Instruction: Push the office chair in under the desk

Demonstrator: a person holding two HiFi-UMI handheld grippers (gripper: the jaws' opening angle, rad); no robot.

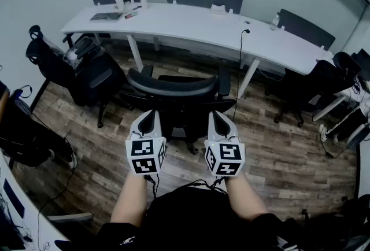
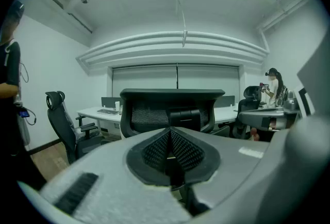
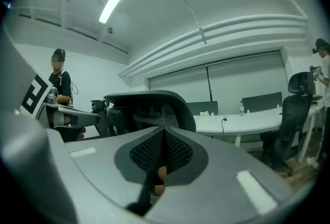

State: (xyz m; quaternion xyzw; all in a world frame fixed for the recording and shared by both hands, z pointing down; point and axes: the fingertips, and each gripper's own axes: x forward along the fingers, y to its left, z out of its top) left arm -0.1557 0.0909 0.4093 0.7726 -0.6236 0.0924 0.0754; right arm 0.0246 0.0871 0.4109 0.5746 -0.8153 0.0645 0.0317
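Observation:
A black mesh-backed office chair [image 1: 173, 93] stands on the wood floor, pulled out from the long curved white desk [image 1: 191, 27], its back towards me. My left gripper [image 1: 151, 118] and right gripper [image 1: 215, 118] are side by side just behind the chair's back, both shut with nothing between the jaws. I cannot tell whether they touch the chair. In the left gripper view the chair's back [image 2: 172, 109] fills the middle, straight ahead of the shut jaws. The chair's back [image 3: 152, 109] appears left of centre in the right gripper view, with the desk [image 3: 242, 121] beyond.
Another black chair [image 1: 81, 73] stands to the left, and more chairs [image 1: 315, 85] crowd the right end of the desk. A cable [image 1: 241, 59] hangs off the desk's front edge by a white leg [image 1: 248, 77]. People stand at both sides of the room.

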